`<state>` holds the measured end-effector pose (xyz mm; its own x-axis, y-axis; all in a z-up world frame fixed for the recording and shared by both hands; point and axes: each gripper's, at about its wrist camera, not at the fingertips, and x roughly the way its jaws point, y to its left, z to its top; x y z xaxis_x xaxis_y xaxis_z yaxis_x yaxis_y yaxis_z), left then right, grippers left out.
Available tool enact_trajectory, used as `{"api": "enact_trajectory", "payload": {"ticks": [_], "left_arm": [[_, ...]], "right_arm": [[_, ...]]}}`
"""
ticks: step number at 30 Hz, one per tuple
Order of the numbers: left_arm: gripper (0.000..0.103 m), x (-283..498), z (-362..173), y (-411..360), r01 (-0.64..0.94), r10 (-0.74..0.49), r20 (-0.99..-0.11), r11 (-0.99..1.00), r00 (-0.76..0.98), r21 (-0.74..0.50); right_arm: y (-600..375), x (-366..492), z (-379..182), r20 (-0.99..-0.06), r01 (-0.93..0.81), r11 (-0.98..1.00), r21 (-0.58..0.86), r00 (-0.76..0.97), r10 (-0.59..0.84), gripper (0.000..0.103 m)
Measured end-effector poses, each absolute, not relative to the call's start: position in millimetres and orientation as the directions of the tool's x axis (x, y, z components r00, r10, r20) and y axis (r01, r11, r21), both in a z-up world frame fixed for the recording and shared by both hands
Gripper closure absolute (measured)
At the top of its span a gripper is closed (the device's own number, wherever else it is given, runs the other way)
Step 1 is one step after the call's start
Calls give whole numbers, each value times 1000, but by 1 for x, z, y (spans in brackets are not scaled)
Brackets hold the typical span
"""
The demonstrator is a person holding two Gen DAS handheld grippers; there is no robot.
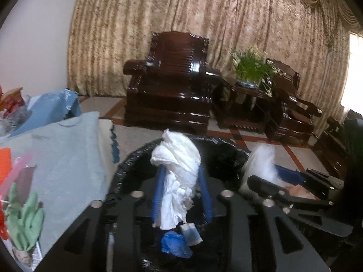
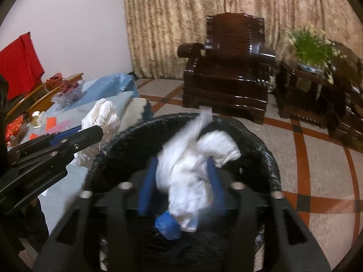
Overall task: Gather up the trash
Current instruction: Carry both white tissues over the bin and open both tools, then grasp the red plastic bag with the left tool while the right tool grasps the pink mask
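Left wrist: left gripper point(image 1: 181, 179) over black-lined trash bin point(image 1: 127, 165), blue fingers point(image 1: 158, 188) parted, crumpled white tissue wad point(image 1: 177, 158) loose between them. Right wrist: right gripper point(image 2: 181, 181) above same bin point(image 2: 270, 156), fingers point(image 2: 147, 188) parted, blurry white tissue point(image 2: 192, 170) between, grip unclear.

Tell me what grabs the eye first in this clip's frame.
A crumpled white tissue wad sits between each gripper's blue fingers, poised over the black-lined trash bin in the foreground. A blue scrap already lies inside. Behind stands a dark carved armchair against beige curtains.
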<state>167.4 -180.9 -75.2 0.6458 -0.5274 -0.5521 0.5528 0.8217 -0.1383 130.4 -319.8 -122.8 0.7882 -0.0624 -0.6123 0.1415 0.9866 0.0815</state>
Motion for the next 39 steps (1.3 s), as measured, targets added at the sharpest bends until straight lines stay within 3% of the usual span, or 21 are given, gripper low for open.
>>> {"api": "enact_trajectory", "payload": {"ticks": [1, 3, 4, 6, 9, 16, 32, 39], "left_arm": [[47, 167, -76, -183, 555, -530, -553, 820, 643, -141], [39, 167, -74, -183, 558, -539, -543, 816, 644, -149], [37, 166, -74, -182, 561, -542, -540, 815, 644, -148], [34, 164, -72, -178, 559, -536, -534, 818, 654, -136], [28, 162, -67, -173, 549, -527, -520, 826, 672, -129], [20, 155, -48, -128, 477, -462, -477, 873, 748, -99], [20, 138, -42, 60, 89, -91, -458, 996, 884, -25], [22, 143, -56, 111, -16, 2, -486, 1000, 874, -24]], "right_arm": [[-322, 129, -125, -615, 149, 986, 78, 785, -71, 43], [-327, 127, -127, -614, 169, 983, 68, 784, -92, 31], [-330, 126, -128, -610, 180, 982, 64, 786, -104, 29], [-332, 124, -128, -605, 194, 979, 60, 787, -118, 14], [-331, 120, -125, -592, 206, 977, 59, 795, -132, 7], [-306, 121, -109, -558, 156, 986, 55, 824, -100, 6], [-168, 168, -86, -514, -110, 990, 89, 846, 141, 6], [-116, 188, -97, -524, -173, 980, 97, 828, 198, 6]]}}
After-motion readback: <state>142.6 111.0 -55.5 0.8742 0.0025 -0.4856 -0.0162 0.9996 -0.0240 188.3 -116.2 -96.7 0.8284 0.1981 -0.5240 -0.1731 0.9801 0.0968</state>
